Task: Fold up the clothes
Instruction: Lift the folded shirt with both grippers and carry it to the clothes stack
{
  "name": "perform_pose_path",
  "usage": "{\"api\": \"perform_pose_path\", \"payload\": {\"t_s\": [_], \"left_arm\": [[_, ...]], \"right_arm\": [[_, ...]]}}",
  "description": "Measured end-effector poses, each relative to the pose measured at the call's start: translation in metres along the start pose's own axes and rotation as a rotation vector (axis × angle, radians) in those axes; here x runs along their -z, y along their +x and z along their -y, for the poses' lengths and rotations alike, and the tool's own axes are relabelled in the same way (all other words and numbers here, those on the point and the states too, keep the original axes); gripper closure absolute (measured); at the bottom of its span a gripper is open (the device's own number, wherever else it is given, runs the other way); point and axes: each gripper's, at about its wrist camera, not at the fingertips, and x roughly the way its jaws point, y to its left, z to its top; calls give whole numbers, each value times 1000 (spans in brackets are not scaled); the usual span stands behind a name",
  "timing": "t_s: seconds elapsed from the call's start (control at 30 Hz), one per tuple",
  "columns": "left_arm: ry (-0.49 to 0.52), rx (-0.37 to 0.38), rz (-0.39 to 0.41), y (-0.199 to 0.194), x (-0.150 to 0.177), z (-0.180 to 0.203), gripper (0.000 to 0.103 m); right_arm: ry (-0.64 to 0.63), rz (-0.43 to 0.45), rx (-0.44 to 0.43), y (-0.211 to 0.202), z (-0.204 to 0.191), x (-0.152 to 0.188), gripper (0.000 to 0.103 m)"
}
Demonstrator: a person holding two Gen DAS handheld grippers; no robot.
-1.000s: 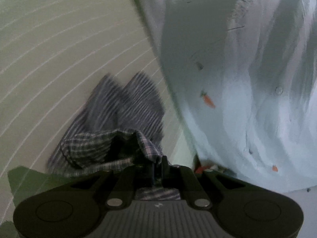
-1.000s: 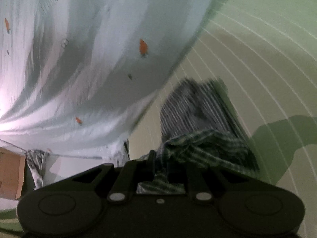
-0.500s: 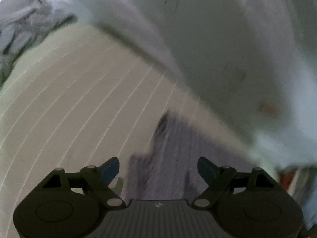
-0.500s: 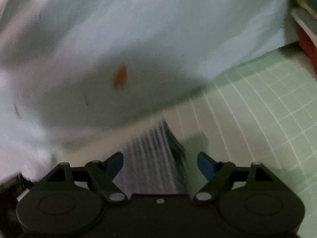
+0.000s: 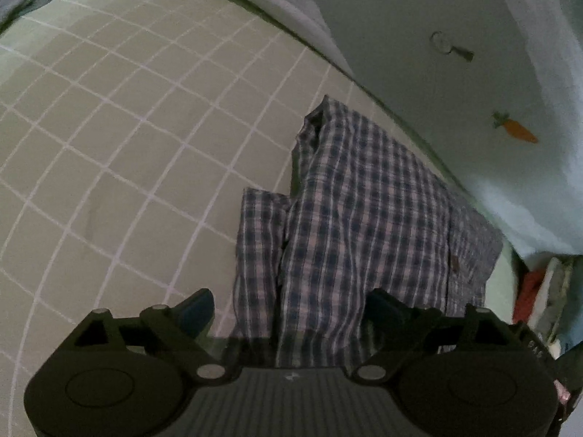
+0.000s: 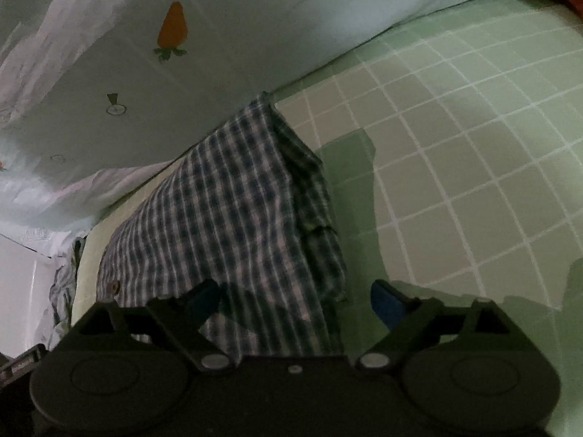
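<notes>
A blue and white checked shirt lies folded into a narrow stack on the green grid-patterned sheet. It also shows in the right wrist view. My left gripper is open and empty, just above the shirt's near end. My right gripper is open and empty, over the shirt's near right edge. Neither gripper holds cloth.
A pale blue quilt with carrot prints lies bunched along the far side of the shirt, also in the right wrist view. Red and white items sit at the bed's right edge. The green sheet spreads to the right.
A second ago both grippers were shut on the checked shirt and held it up. They have let it go and opened, and the shirt now lies folded on the sheet.
</notes>
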Motion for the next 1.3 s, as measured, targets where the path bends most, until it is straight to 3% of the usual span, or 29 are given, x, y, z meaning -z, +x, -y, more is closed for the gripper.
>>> {"api": "perform_pose_path", "payload": {"t_s": [0.2, 0.33, 0.37, 0.43, 0.47, 0.5, 0.53, 0.6, 0.67, 1.03, 1.3], "left_arm": [[58, 16, 18, 12, -7, 13, 8], [57, 71, 28, 19, -7, 18, 11], [49, 109, 14, 21, -6, 18, 15], [23, 168, -11, 25, -1, 19, 54], [0, 182, -22, 25, 3, 19, 62], [3, 184, -22, 23, 8, 21, 72], [18, 180, -19, 19, 13, 23, 75], [42, 182, -12, 3, 26, 25, 76], [48, 193, -12, -12, 41, 24, 77], [141, 257, -78, -61, 126, 33, 77], [315, 361, -192, -59, 172, 90, 77]], "right_arm": [[-21, 1, -20, 14, -11, -4, 1], [-45, 4, -49, 22, -28, 4, 0], [-62, -4, -59, 26, -35, 7, 0], [-83, -33, -98, 34, -48, 13, 2], [-92, -48, -119, 37, -55, 17, 15], [-96, -60, -135, 37, -60, 22, 38], [-97, -69, -147, 34, -64, 27, 47], [-99, -82, -165, 25, -71, 39, 69], [-96, -80, -165, 8, -72, 55, 72], [-50, -37, -127, -86, -61, 131, 74], [69, 96, -23, -166, -14, 160, 74]]}}
